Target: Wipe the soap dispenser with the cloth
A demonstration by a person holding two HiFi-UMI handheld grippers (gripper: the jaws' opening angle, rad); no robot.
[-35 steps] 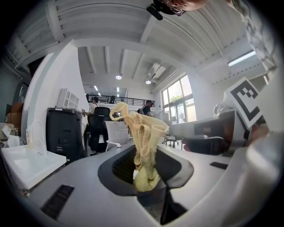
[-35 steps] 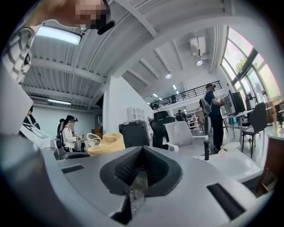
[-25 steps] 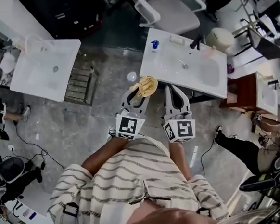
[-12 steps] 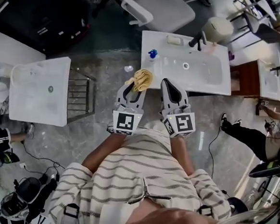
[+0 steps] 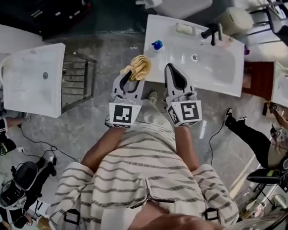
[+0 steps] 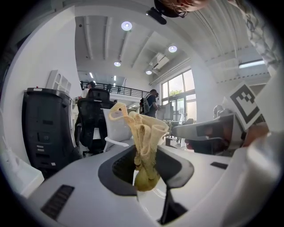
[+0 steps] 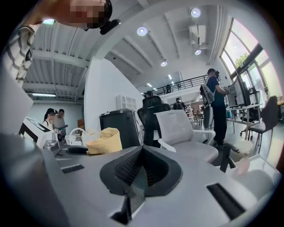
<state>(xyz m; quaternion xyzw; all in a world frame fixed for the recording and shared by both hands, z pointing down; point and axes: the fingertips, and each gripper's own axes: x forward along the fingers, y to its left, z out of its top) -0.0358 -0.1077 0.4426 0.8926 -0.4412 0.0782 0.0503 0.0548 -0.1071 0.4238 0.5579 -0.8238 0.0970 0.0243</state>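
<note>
I hold the crumpled yellow fabric cloth (image 6: pixel 143 133) clamped at its lower end in my left gripper (image 5: pixel 129 81), beside the left end of the white rectangular washbasin (image 5: pixel 220 78), so its loose folds stand clear of the jaws as a wiping face. The small blue-capped soap dispenser bottle (image 5: pixel 157 45) stands on that left end. My right gripper (image 5: pixel 174 75), at the washbasin's front edge, is clenched on nothing, presumably free to steady the bottle.
</note>
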